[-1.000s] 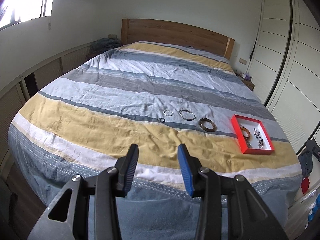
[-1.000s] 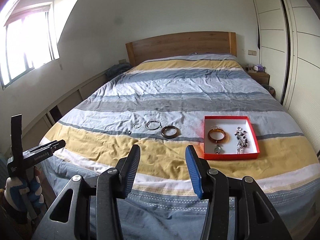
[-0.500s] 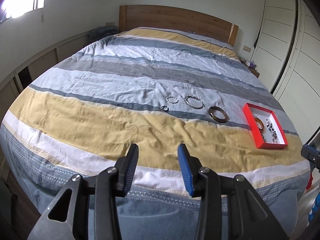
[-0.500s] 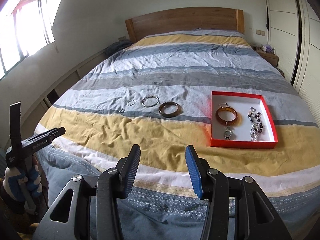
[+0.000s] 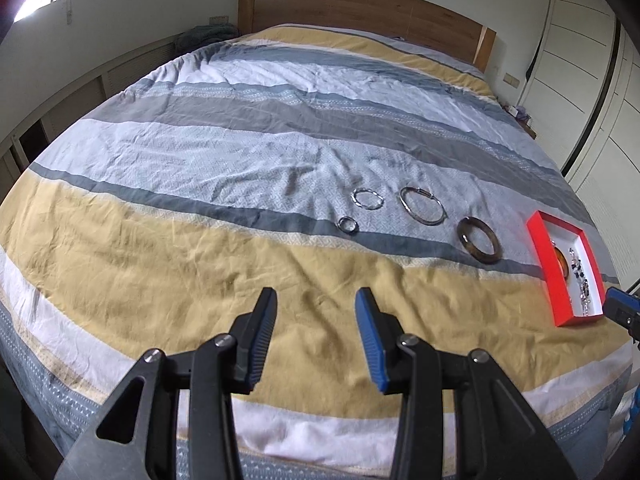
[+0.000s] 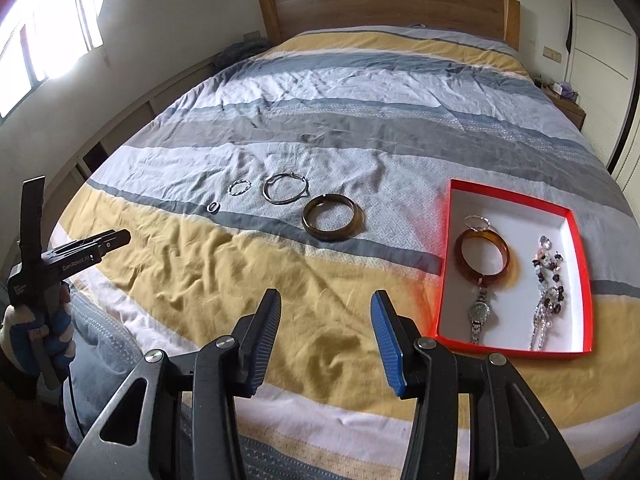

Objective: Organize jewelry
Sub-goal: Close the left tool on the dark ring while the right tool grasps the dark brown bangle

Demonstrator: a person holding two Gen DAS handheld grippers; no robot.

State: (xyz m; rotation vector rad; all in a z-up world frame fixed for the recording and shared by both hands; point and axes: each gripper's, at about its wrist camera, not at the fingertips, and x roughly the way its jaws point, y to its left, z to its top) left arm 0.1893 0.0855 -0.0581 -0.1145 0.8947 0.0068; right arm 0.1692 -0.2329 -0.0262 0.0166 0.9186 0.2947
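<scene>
On the striped duvet (image 5: 208, 264) lie a small ring (image 5: 347, 225) (image 6: 214, 207), a twisted silver bangle (image 5: 367, 199) (image 6: 240, 188), a thin silver bangle (image 5: 424, 221) (image 6: 280, 201) and a dark brown bangle (image 5: 484, 259) (image 6: 332, 237). To their right stands a red box (image 5: 544, 264) (image 6: 444, 272) with an amber bangle (image 6: 460, 256), a watch (image 6: 479, 310) and a beaded necklace (image 6: 550, 280) inside. My left gripper (image 5: 316, 292) hovers open over the yellow stripe, short of the ring. My right gripper (image 6: 326, 294) is open too, near the box's front left corner, nothing between its fingers.
A gloved hand (image 6: 36, 332) holds the left gripper (image 6: 120, 236) at the bed's left edge. A wooden headboard (image 6: 384, 4) stands at the far end, wardrobe doors (image 5: 592, 80) on the right, and low cabinets (image 5: 80, 92) along the left wall.
Both grippers have come forward and down over the foot of the bed, so the jewelry and the red box look nearer. Neither gripper's opening has changed.
</scene>
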